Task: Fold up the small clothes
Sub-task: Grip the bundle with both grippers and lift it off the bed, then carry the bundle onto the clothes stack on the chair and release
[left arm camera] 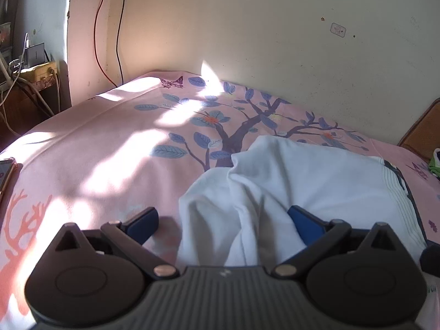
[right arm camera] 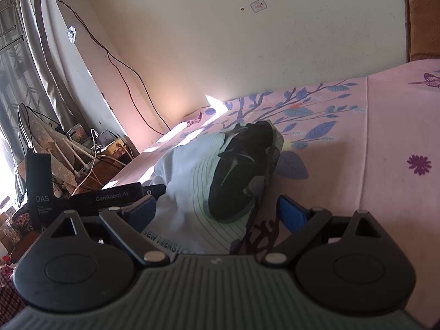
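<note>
Shirt (left arm camera: pixel 302 181) lay bunched on the bed (left arm camera: pixel 96 143) toward its wall-side edge, both the left gripper (left arm camera: pixel 225 222) and right gripper (right arm camera: pixel 217 211) fingers spread, ungripped; best pinch hem corners, pull flat first.

The left gripper (left arm camera: pixel 224 221) stands wide open around bunched white garment (left arm camera: pixel 288 189); pink floral bedsheet (left arm camera: pixel 115 143) lies beneath.

I see a cream wall (left arm camera: pixel 261 27) with small marks and a little sticker (left arm camera: pixel 338 30). Red and black cables (left arm camera: pixel 108 27) hang down its corner. A pink bedsheet (left arm camera: pixel 110 143) printed with a blue tree carries bright sun patches. Left of the bed, a cluttered table (right arm camera: pixel 90 154); grey curtains (right arm camera: pixel 24 55) cover a window.
</note>
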### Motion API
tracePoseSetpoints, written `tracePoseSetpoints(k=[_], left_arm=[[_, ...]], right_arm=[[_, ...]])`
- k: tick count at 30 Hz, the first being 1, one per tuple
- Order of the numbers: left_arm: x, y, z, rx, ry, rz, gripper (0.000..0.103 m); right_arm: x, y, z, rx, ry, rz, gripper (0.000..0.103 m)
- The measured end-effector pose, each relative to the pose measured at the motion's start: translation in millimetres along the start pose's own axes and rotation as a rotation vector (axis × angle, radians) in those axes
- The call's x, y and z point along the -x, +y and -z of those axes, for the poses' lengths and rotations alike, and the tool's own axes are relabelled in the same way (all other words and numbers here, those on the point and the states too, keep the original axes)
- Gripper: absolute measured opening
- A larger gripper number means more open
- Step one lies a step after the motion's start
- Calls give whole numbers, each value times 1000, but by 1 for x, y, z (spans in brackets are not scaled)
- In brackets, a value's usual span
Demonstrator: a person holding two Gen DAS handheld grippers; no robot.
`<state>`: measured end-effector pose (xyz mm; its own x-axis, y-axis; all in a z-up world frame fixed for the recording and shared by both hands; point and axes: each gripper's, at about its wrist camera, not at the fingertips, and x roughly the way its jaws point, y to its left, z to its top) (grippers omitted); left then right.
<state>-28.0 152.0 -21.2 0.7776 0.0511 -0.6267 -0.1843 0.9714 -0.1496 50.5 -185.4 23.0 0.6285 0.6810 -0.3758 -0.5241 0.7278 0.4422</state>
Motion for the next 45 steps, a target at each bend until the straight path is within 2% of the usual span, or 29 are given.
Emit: tracePoseSetpoints(k=[6, 10, 12, 14, 15, 17, 19, 21, 23, 26, 27, 28, 29, 30, 31, 33, 35, 37, 40, 42, 45], left_arm=[[9, 5, -10, -17, 29, 7, 103], [30, 23, -24, 33, -7, 38, 103], [32, 34, -29, 74, 30, 93, 103], [26, 44, -29, 105, 112, 198, 103], [21, 46, -28, 118, 150, 226, 103], [12, 51, -21, 153, 211, 261, 103], [14, 51, -17, 160, 193, 269, 103], [15, 49, -15, 161, 189, 281, 103], [14, 41, -13, 138, 194, 333, 103], [14, 19, -9, 63, 172, 320, 102], [12, 10, -8, 41, 170, 311, 96], [11, -2, -9, 13, 179, 308, 83], [11, -14, -11, -10, 181, 296, 80], [11, -25, -15, -18, 177, 307, 71], [12, -39, -22, -20, 171, 345, 56], [11, -69, -40, -11, 169, 428, 48], [11, -113, -61, -31, 150, 503, 48], [18, -182, -87, -119, 96, 565, 48], [24, -279, -120, -238, 11, 638, 48], [22, -341, -138, -277, -25, 691, 49], [0, -430, -153, -318, -37, 742, 54]], right_arm=[[0, -1, 0, -6, -1, 0, 96], [0, -3, -1, -29, 1, 2, 96], [0, -5, -2, -55, 7, 8, 96], [-2, -9, -4, -104, 37, 23, 97], [-3, -11, -4, -126, 50, 19, 96], [-3, -13, -6, -145, 60, -3, 97], [-8, -9, -6, -134, 82, -18, 93], [-18, -1, -1, -120, 126, -48, 80], [-28, 6, 4, -104, 143, -47, 78], [-44, 16, 3, -29, 169, -1, 45], [-44, 15, 0, -27, 164, -12, 36], [-41, 14, -3, -13, 153, -22, 32], [-35, 17, -6, 16, 137, -29, 28], [-27, 20, -7, 52, 115, -29, 27], [-15, 21, -11, 96, 82, -25, 27], [9, 18, -22, 154, 21, -3, 26], [43, 3, -44, 191, -56, 32, 25], [77, -16, -68, 222, -131, 84, 25], [133, -53, -110, 266, -262, 207, 25], [167, -82, -137, 274, -346, 282, 25], [206, -133, -172, 255, -443, 402, 26]])
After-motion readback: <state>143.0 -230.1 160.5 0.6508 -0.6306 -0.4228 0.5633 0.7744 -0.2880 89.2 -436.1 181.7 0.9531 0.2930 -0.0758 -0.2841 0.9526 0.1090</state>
